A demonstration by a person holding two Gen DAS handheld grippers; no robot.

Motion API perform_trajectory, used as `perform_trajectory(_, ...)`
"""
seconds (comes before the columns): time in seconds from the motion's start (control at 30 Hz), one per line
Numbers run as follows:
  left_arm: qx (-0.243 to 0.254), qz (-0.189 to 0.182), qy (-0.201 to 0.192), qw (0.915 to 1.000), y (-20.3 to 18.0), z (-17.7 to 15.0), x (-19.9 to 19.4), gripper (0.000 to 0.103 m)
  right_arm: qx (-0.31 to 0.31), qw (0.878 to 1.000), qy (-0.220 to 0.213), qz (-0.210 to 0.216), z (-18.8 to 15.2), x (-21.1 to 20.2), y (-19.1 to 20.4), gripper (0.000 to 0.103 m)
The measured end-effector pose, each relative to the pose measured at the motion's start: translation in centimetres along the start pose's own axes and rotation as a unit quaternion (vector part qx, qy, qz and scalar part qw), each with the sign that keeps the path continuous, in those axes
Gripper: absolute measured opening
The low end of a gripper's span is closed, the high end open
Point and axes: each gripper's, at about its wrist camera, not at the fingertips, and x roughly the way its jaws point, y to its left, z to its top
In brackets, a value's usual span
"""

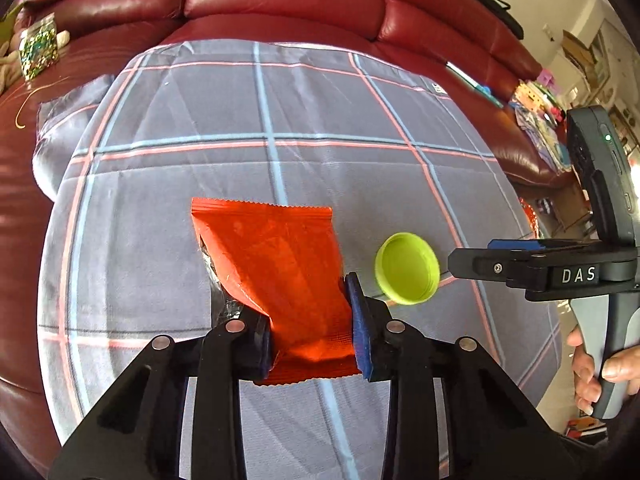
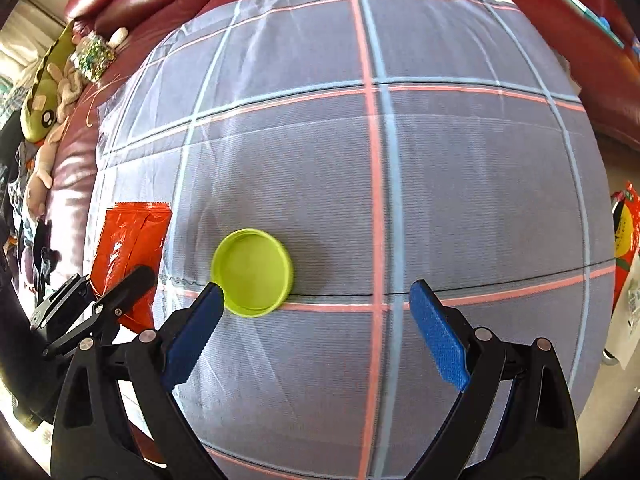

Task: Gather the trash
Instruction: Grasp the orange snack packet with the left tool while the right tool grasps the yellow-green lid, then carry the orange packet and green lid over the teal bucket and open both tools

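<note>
An orange foil wrapper (image 1: 276,272) lies on a grey checked cloth (image 1: 240,128). My left gripper (image 1: 310,320) is shut on the wrapper's near end, its blue pads pressing both sides. The wrapper also shows in the right wrist view (image 2: 128,248), with the left gripper's black fingers (image 2: 116,296) on it. A lime-green lid (image 1: 407,268) lies open side up just right of the wrapper. In the right wrist view the lid (image 2: 252,272) sits in front of my open right gripper (image 2: 316,296), beside its left finger. The right gripper (image 1: 464,264) enters the left wrist view from the right.
The cloth covers a cushion on a dark red leather sofa (image 1: 280,4). A glitter jar (image 1: 38,50) and plush toys (image 2: 44,92) sit at the sofa's left. Coloured clutter (image 1: 536,108) lies at the right. An orange bag (image 2: 624,232) is at the right edge.
</note>
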Motion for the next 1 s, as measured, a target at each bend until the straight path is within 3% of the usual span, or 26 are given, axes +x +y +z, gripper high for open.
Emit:
perform_trajectory(0.1,0.000,0.006,0.004,1.0000,1.1,-1.0,-0.4,0.031,-0.031,0.999,-0.001,-0.016,0.0,0.8,2.3,0.087)
perform_trajectory(0.17,-0.005,0.006,0.004,1.0000,1.8,-1.5,-0.7,0.031,-0.037,0.999,0.001,-0.025,0.0,1.2,3.2,0.072)
perform_trajectory(0.23,-0.012,0.005,0.005,0.9999,2.4,-1.8,-0.9,0.031,-0.039,0.999,0.003,-0.032,0.3,1.7,3.7,0.065)
perform_trajectory(0.5,-0.016,0.007,0.016,0.9997,2.9,-2.7,-0.6,0.032,-0.064,0.995,-0.006,-0.072,0.3,3.0,5.3,0.065)
perform_trajectory(0.57,-0.017,0.007,0.016,0.9997,2.8,-2.7,-0.6,0.032,-0.083,0.992,-0.020,-0.098,0.0,3.0,5.9,0.054)
perform_trajectory(0.77,-0.016,0.009,0.016,0.9997,2.3,-2.6,-0.4,0.032,-0.068,0.996,-0.021,-0.055,-0.5,1.7,4.5,0.053)
perform_trajectory(1.0,0.008,0.005,0.002,1.0000,-0.4,-1.7,-1.4,0.032,-0.023,0.998,-0.054,-0.013,-0.6,-3.2,0.3,0.053)
